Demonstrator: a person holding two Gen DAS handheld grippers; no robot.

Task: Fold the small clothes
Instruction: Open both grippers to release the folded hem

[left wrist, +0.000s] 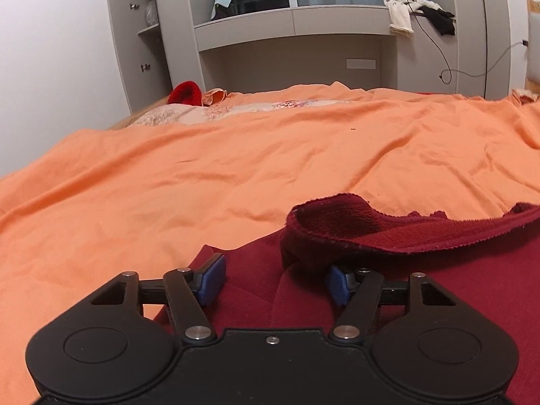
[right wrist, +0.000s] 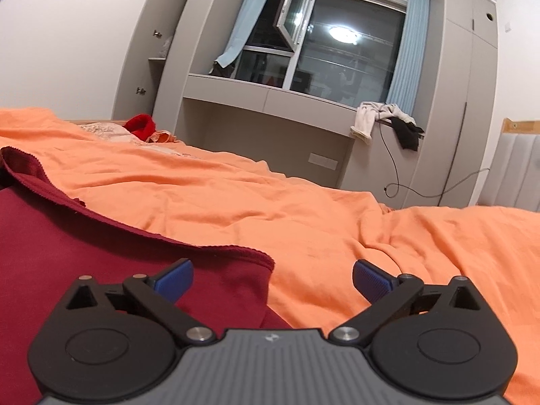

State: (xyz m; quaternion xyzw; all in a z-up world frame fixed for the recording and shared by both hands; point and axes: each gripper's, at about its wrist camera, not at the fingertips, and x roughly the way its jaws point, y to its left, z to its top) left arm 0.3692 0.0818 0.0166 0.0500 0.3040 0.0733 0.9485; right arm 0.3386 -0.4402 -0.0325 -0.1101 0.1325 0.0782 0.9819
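Orange bedsheet [left wrist: 168, 175] under maroon garment [left wrist: 388, 290], beneath spread left gripper [left wrist: 275, 281].

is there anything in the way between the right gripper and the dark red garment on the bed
Nothing visible. The right gripper is open right at the dark red garment's edge, one finger over the cloth, the other over the orange bedsheet.

Bedroom, orange bedspread [right wrist: 236, 202], curtained window [right wrist: 347, 44]

2 black grippers with blue pads

The left gripper [left wrist: 275, 283] is all black with silver screws; the right gripper [right wrist: 272, 278] has a grey ribbed middle.
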